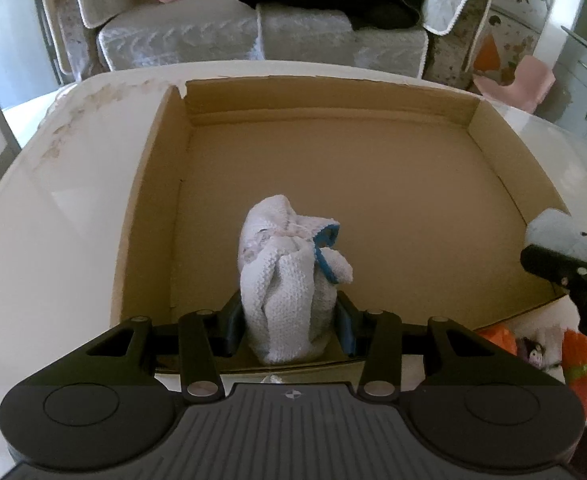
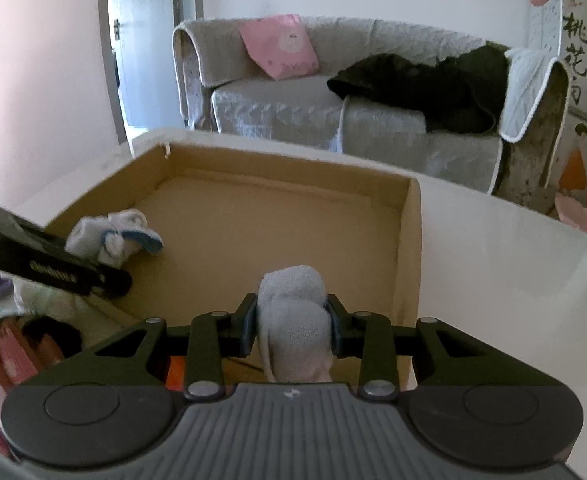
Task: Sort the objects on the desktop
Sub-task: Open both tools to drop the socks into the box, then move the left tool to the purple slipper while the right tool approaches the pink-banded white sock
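- White sock bundle w/ blue trim (image 1: pixel 289 280) sits between my left gripper (image 1: pixel 289 326) pads, clamped, jaws partway in, just over the near-left part of the cardboard box (image 1: pixel 373 120).
- Grey sock roll (image 2: pixel 293 320) is pinched tight in my right gripper (image 2: pixel 292 330), over the box's near-right corner.
- Box rests on a white table (image 2: pixel 493 260); sofa (image 2: pixel 277 116) behind it.
- Orange and pink stuff (image 1: pixel 577 364) on the table beside the box, can't tell what.

Left hand-held gripper (image 1: pixel 289 326) clamping white sock bundle (image 1: pixel 287 280), cardboard box (image 1: pixel 373 168)
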`<move>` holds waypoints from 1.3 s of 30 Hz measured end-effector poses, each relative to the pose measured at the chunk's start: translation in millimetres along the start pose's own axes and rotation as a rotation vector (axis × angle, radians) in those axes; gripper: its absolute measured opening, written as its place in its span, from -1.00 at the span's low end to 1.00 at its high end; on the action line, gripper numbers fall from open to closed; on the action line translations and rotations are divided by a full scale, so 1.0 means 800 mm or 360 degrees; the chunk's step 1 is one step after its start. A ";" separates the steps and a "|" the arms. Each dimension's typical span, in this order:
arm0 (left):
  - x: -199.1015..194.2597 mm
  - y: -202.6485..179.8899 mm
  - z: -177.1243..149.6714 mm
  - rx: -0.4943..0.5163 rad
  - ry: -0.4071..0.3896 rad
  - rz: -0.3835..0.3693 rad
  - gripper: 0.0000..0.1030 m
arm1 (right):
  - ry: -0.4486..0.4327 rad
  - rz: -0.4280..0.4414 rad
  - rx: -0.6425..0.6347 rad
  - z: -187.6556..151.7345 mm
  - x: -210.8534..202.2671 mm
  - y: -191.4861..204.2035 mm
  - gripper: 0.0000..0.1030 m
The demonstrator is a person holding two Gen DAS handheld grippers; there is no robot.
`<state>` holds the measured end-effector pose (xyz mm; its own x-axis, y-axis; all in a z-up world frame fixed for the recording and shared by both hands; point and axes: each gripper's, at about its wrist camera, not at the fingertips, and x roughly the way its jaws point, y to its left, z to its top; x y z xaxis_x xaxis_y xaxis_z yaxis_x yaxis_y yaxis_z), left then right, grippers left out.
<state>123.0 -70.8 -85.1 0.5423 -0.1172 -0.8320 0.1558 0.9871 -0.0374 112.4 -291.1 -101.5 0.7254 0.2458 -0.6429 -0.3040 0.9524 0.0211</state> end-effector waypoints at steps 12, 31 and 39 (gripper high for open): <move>-0.034 0.001 0.001 0.0078 -0.0233 0.0078 0.08 | -0.0235 0.0029 0.0048 0.015 -0.002 0.000 -0.27; -0.107 0.081 -0.010 -0.0124 -0.0463 -0.0010 0.99 | -0.0322 -0.0088 0.0020 -0.001 -0.060 -0.039 0.40; -0.127 0.110 -0.049 -0.0192 -0.0463 0.0242 0.99 | -0.0303 -0.0117 0.0092 -0.021 -0.084 -0.059 0.73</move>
<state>49.3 32.4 -25.1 0.7672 0.0229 -0.6410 -0.0339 0.9994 -0.0049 67.4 -355.4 -71.9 0.8495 0.1999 -0.4883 -0.2143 0.9764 0.0269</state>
